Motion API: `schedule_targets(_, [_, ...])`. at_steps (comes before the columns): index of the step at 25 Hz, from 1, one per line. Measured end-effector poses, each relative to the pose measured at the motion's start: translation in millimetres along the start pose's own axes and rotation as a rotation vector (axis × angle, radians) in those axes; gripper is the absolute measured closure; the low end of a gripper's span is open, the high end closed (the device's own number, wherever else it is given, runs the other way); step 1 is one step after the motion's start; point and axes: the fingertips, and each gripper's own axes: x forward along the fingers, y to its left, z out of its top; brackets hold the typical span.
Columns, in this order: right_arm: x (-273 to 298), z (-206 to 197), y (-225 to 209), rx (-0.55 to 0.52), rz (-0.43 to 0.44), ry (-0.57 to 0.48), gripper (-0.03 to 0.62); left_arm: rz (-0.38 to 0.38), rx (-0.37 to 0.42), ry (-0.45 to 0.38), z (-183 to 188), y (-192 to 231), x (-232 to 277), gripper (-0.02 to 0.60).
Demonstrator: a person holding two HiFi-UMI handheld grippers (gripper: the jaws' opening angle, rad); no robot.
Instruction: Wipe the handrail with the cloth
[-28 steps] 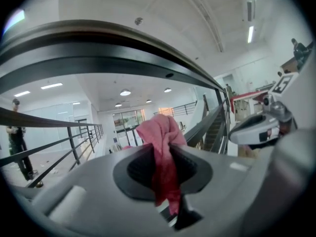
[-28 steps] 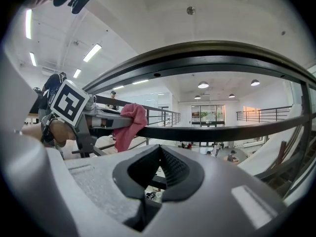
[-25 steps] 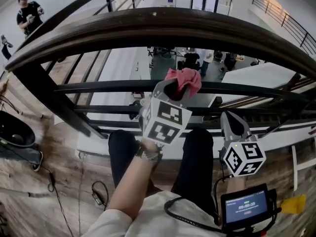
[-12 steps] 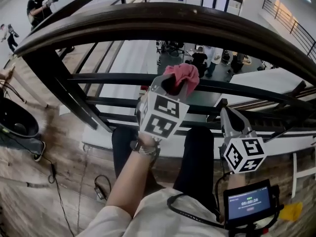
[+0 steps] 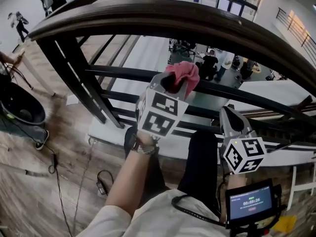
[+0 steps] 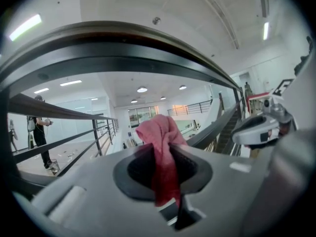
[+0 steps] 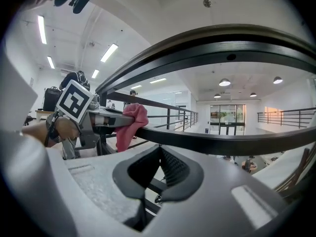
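Head view first: the handrail (image 5: 197,19) runs left to right across in front of me, a dark wooden top rail curving over the black bars. My left gripper (image 5: 172,84) is below it and pointing up at it, clamped on the pink cloth (image 5: 184,75), which bunches out past the tips. The cloth sits under the handrail, about level with the lower bar (image 5: 118,73), and isn't touching the handrail yet. My right gripper (image 5: 231,116) is lower and further from the handrail, so the left is clearly the nearer one.

Left gripper view: the jaws are pinched on the cloth, which sticks up between them. The handrail arcs straight overhead, its length crossing side to side above the tips. So I reckon the next move is up to the handrail, then along its length.

Right gripper view: the jaws are pressed together with nothing in them. From here the handrail is above and ahead, and the cloth hangs off to the left under it.
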Motion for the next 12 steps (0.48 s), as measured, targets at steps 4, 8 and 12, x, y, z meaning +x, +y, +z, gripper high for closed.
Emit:
schedule_targets(4, [17.3,-1.5,15.1,-0.007,0.027,0.005,0.591,0.018,-0.006,0.003,-9.2,21.8,-7.4,0.505])
schedule_targets(8, [33.5,-5.0,26.4,-0.012,0.051,0.015,0.592,0.047,-0.010,0.010,-16.3,47.4,-14.4,0.505])
schedule_targets(12, [40.3,-5.7,29.7,-0.013,0.071,0.026,0.592,0.087,-0.025,0.017,-19.5,68.7,-21.6,0.505])
